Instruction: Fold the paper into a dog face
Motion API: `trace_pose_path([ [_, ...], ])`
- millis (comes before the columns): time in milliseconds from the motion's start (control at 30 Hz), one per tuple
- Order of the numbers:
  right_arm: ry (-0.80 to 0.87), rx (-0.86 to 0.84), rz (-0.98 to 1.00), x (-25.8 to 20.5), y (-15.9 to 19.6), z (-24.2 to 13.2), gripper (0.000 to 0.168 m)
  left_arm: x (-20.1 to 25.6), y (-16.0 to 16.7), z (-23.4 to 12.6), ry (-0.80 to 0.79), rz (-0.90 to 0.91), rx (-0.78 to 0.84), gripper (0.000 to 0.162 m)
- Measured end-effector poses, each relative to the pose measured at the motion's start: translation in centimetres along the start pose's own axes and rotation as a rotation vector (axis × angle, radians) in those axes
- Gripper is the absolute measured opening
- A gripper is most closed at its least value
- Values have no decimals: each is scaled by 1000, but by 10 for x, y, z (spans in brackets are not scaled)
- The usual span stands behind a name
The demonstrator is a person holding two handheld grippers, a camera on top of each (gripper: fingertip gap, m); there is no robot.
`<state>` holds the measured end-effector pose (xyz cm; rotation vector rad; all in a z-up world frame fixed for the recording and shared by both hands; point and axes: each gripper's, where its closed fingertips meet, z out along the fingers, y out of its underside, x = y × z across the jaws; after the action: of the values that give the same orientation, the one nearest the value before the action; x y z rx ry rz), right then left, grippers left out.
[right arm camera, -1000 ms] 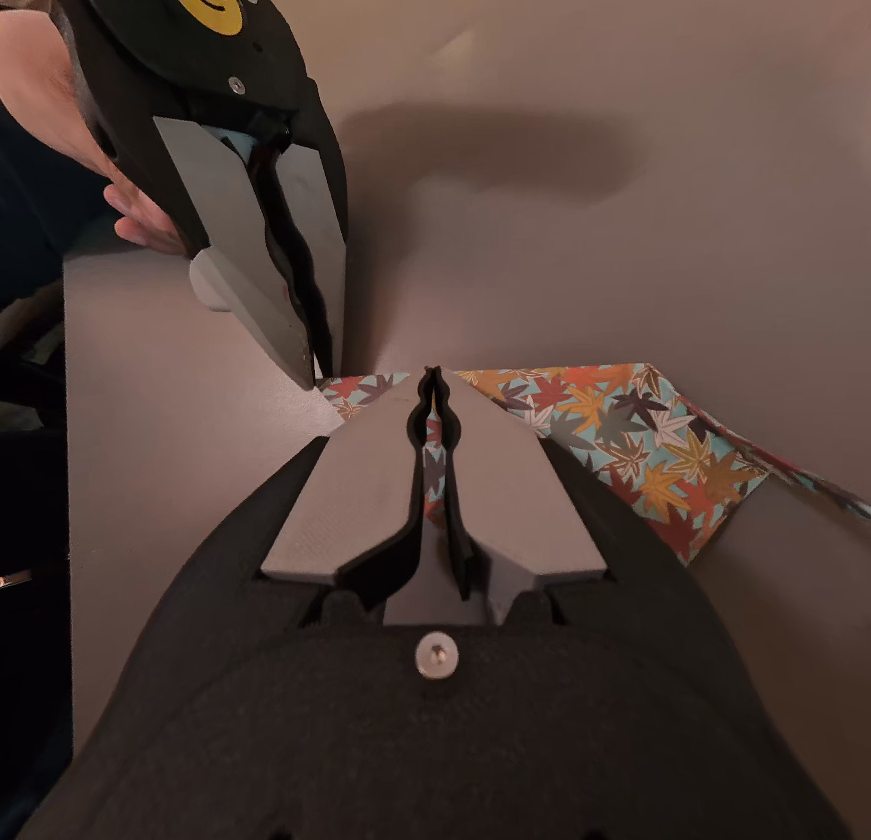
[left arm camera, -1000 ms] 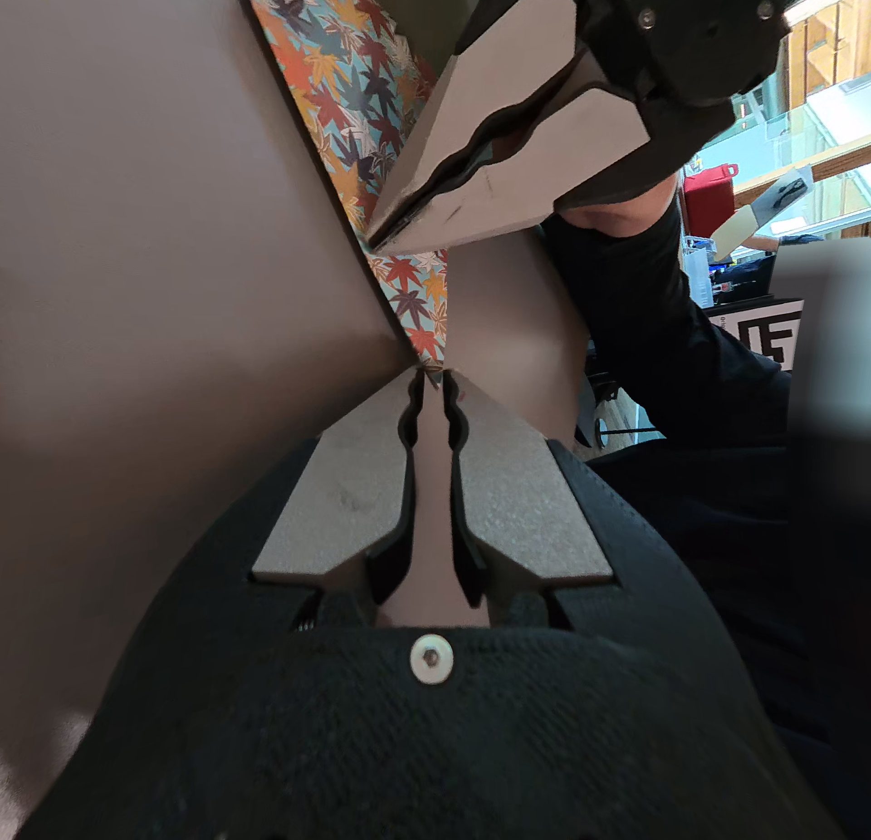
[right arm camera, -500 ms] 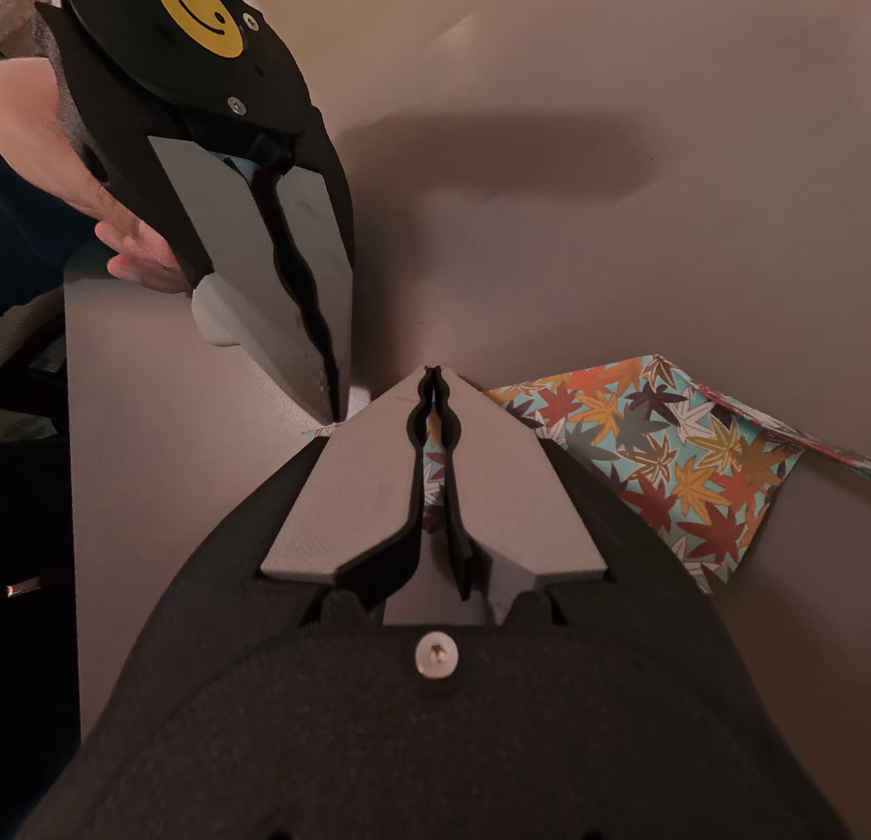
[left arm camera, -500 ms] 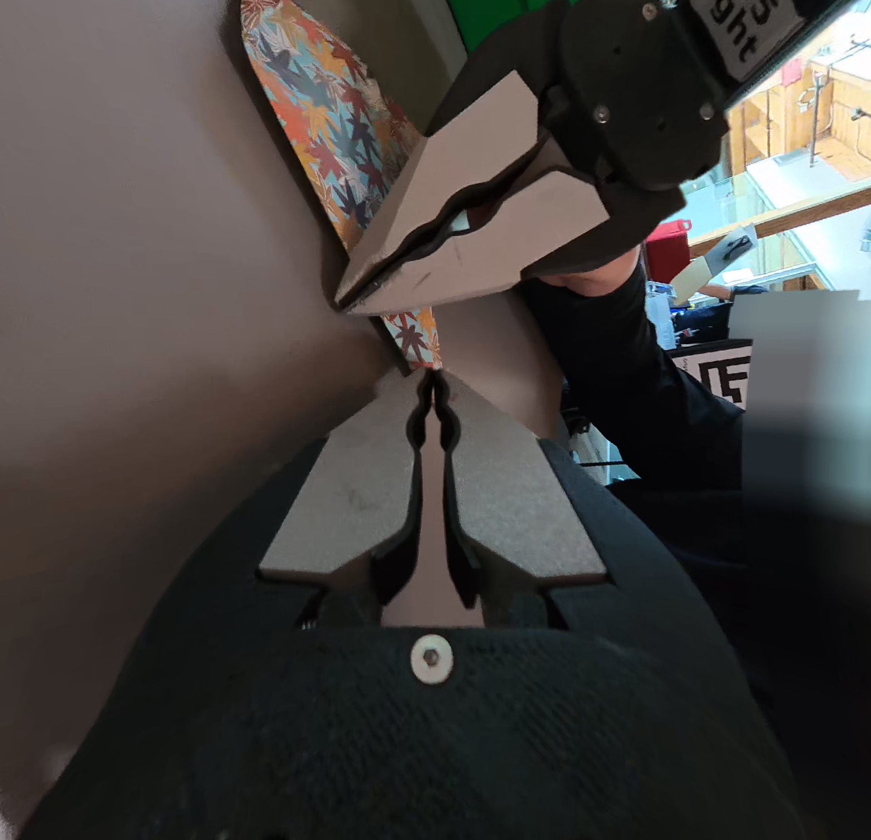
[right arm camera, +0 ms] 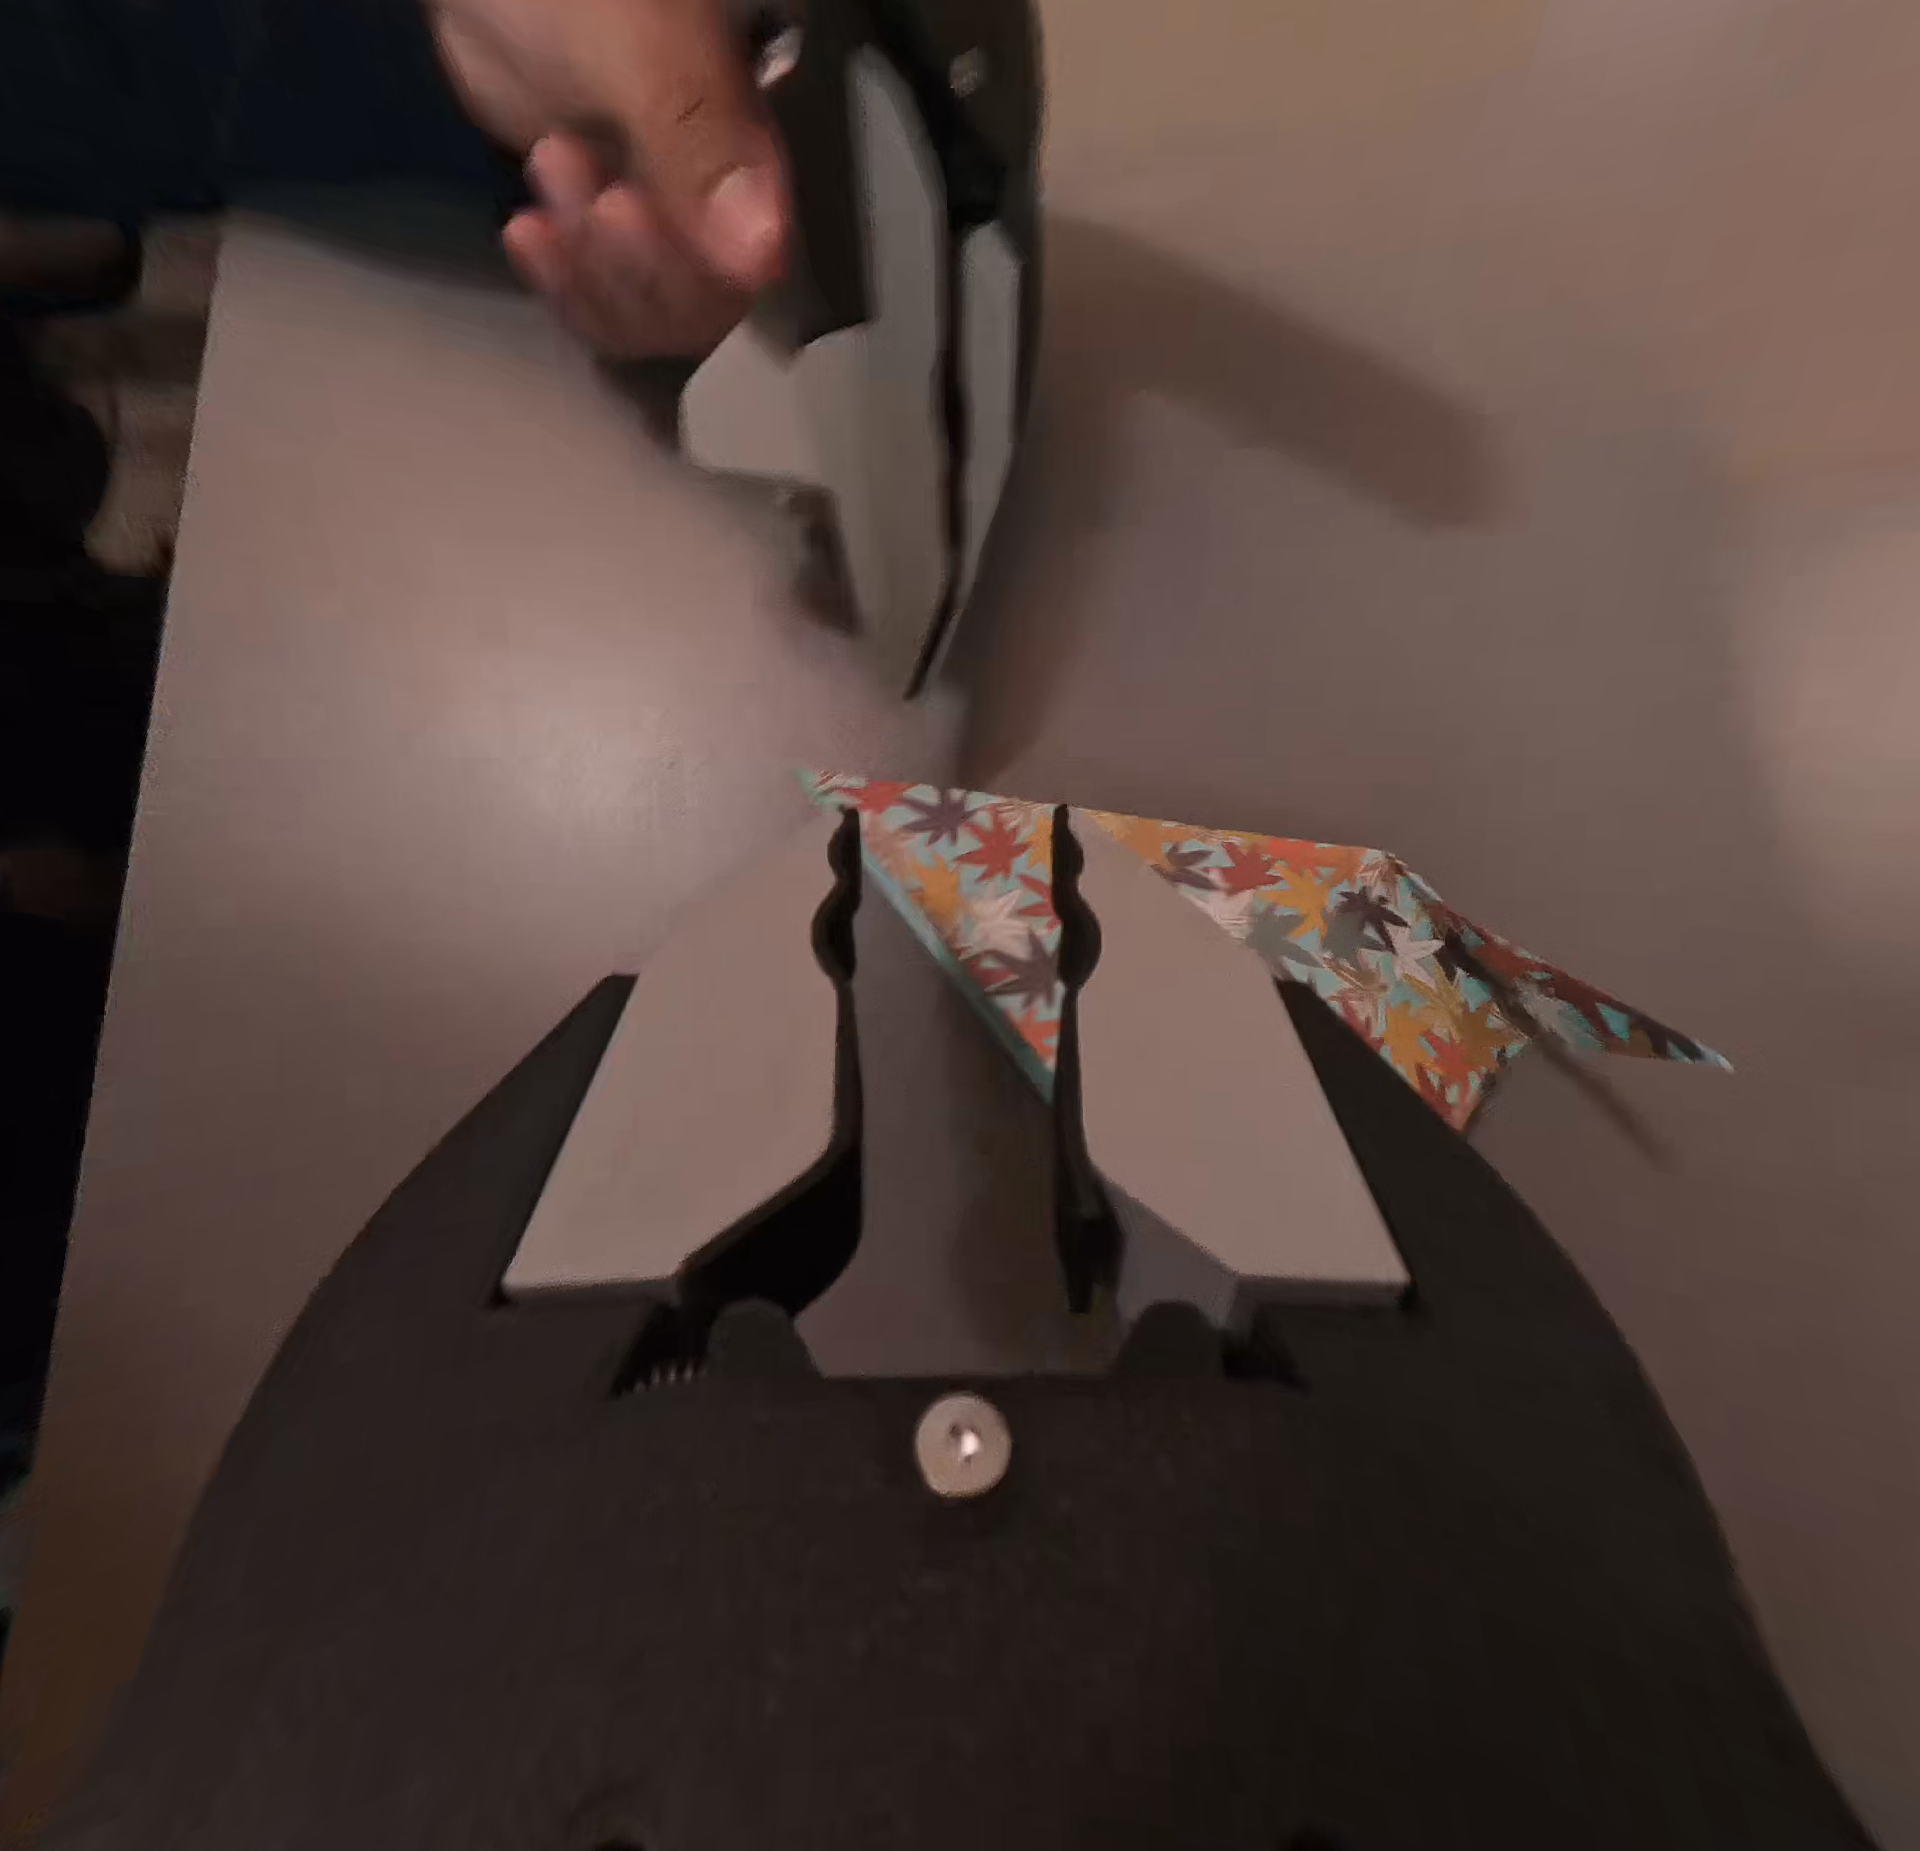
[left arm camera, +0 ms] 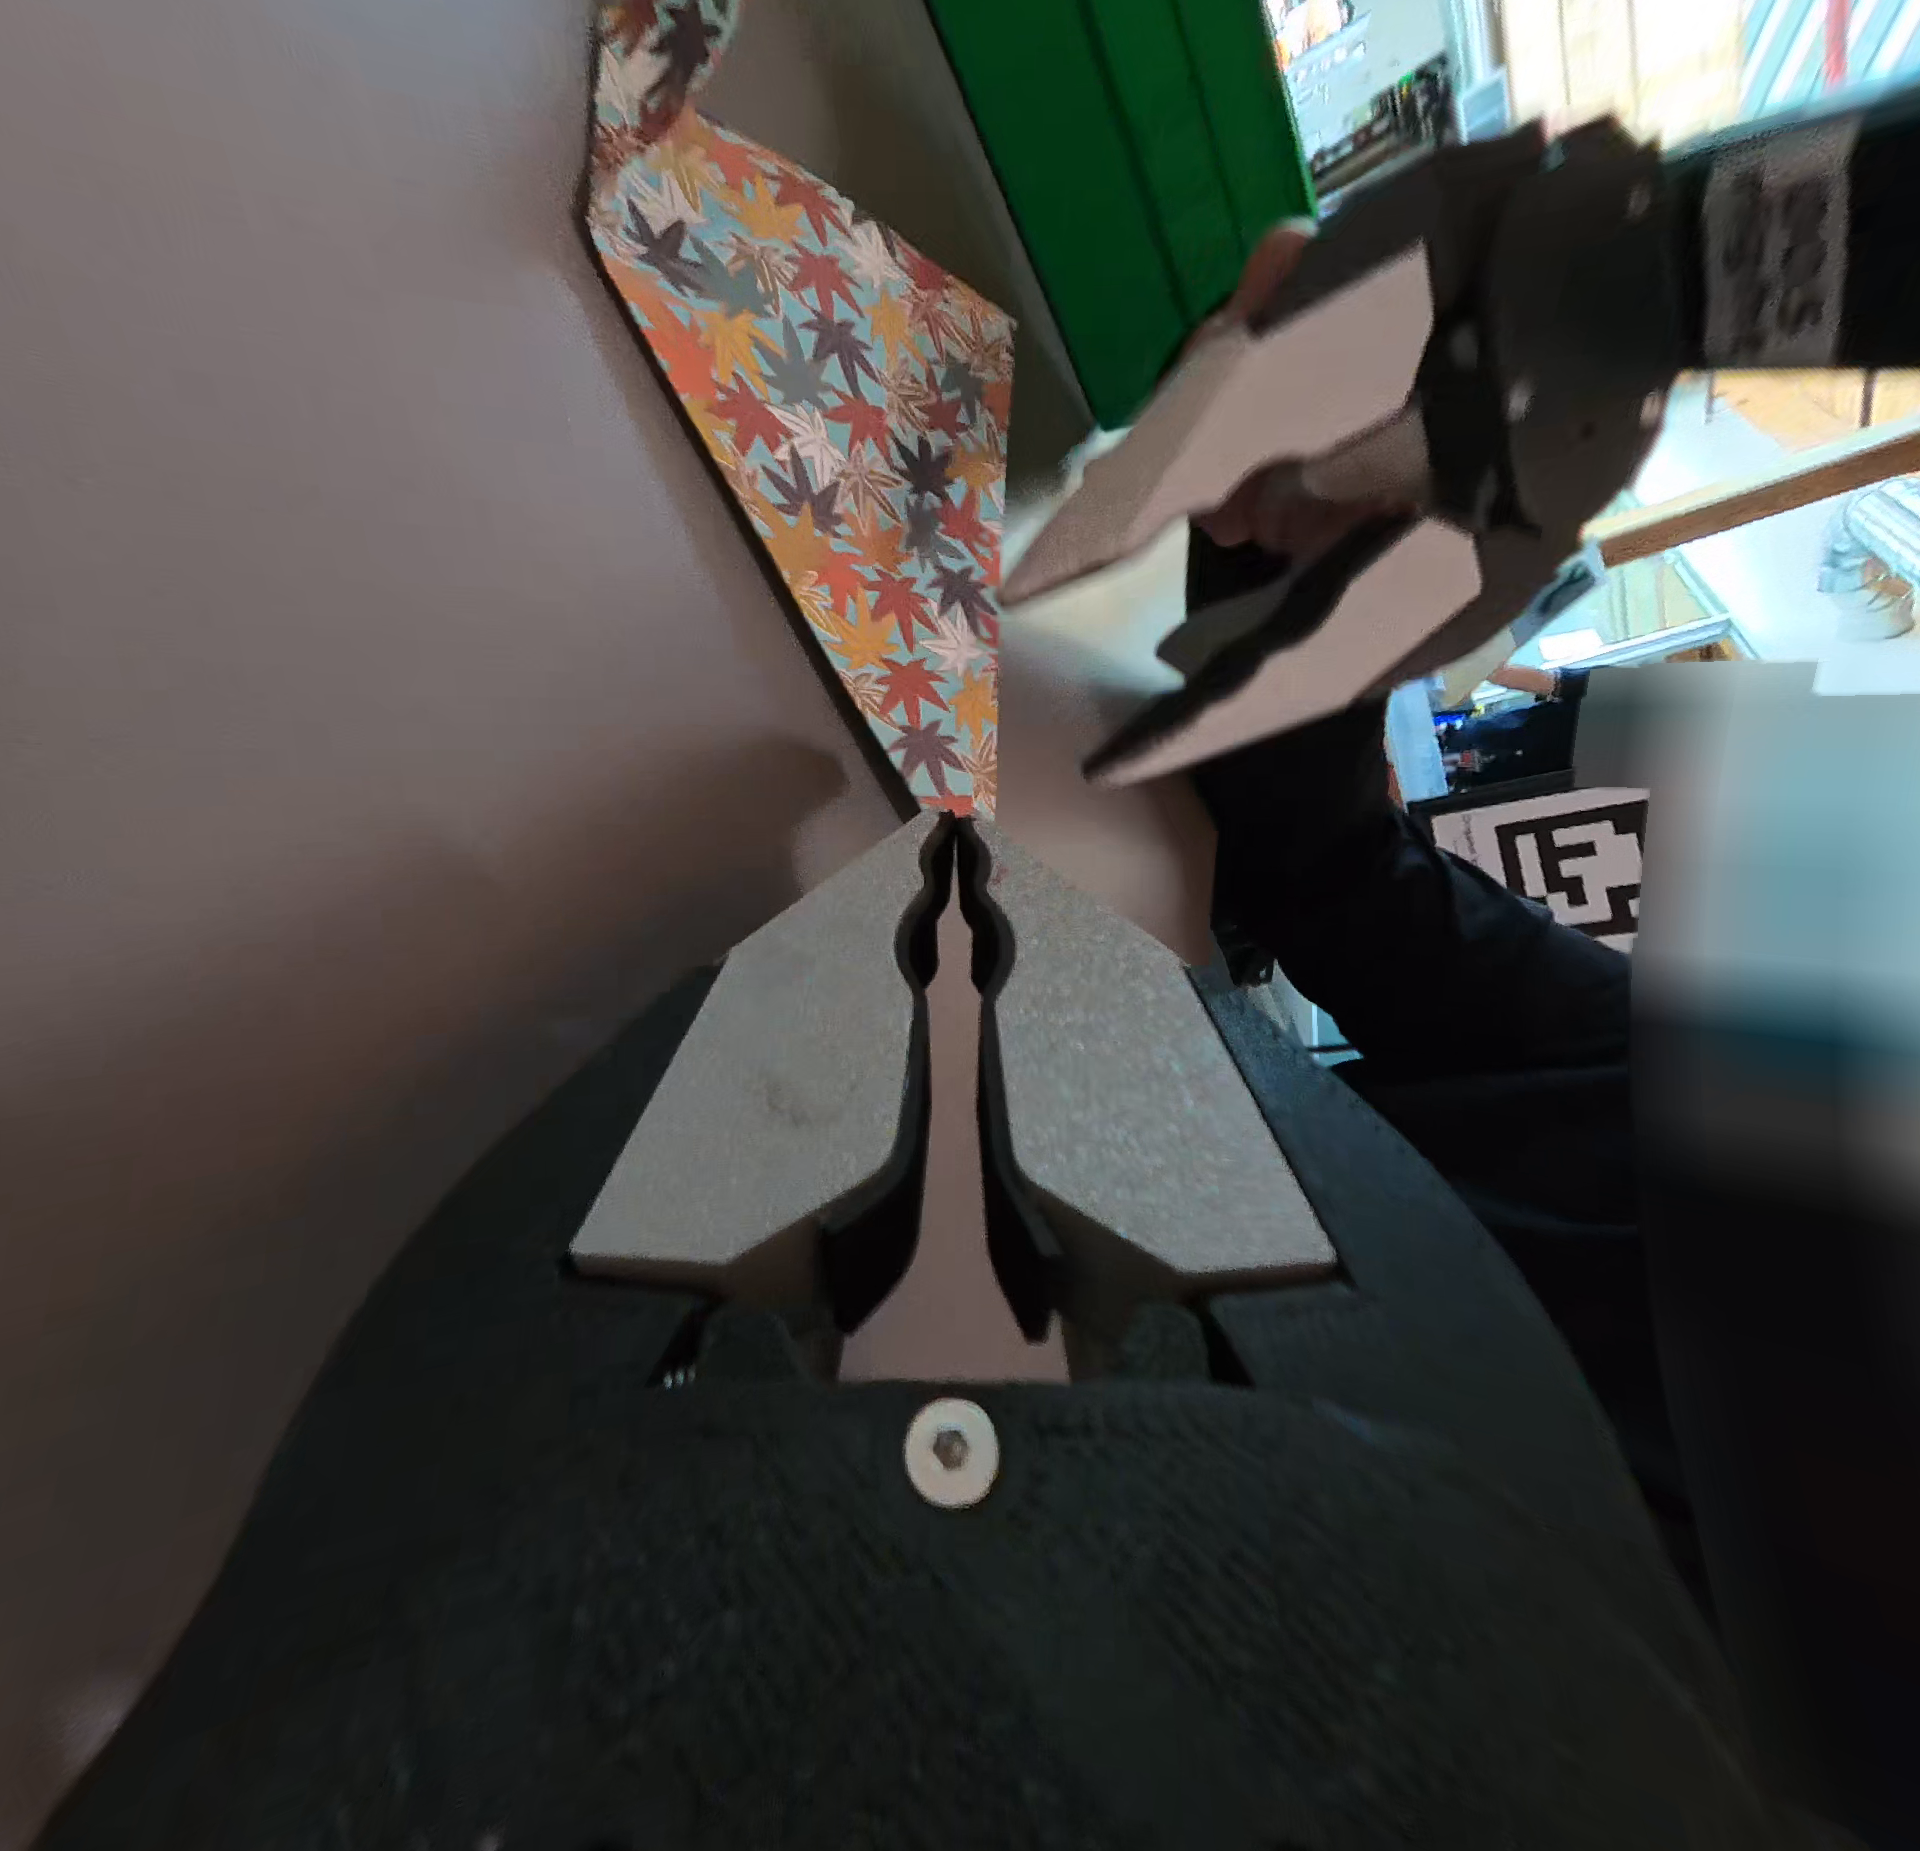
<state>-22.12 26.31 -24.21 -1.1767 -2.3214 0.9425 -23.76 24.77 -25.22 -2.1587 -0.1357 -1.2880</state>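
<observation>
The paper (left arm camera: 831, 471), printed with coloured leaves, is laid folded on the grey counter (left arm camera: 260, 658). Its near corner is met by the closed, empty left claw (left arm camera: 954, 833). The right claw (right arm camera: 954, 825) is held wide apart just above it, gripping nothing.

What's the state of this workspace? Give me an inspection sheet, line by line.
Surface: plain grey table, bare apart from the paper.
Job's things: leaf-patterned paper, folded, one flap lifted off the table.
Clutter: nothing seen.
Grippers: left gripper shut, its tip at a corner of the paper; whether it pinches that corner cannot be told. Right gripper open, holding nothing, above the paper. A hand holds the left one.
Cables: nothing seen.
Surroundings: green panel beyond the table, black-and-white marker board, dark sleeve.
</observation>
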Motion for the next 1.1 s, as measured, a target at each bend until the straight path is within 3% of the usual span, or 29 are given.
trace_pose_path([
  [67, -2, -63, -126, -13, 7, 4, 35, -4, -4, -4, -9, -11, 24, 4],
  [200, 110, -173, -336, -13, 18, 17, 8, -4, -3, -5, -18, -4, 18, 4],
  [267, 135, -197, -365, -11, 21, 22, 3, -4, 0, -3, -25, 0, 0, 3],
  [467, 219, -190, -309, 8, 19, 26, 0, 0, 3, -2, -11, 1, -6, 7],
  [667, 200, -54, -151, 16, 1, 19, 0, 2, -8, -7, 7, -18, 62, 22],
  [1100, 142, 3, -10, 14, -6, 26, 0, 3, -15, -1, 19, -40, 113, 27],
])
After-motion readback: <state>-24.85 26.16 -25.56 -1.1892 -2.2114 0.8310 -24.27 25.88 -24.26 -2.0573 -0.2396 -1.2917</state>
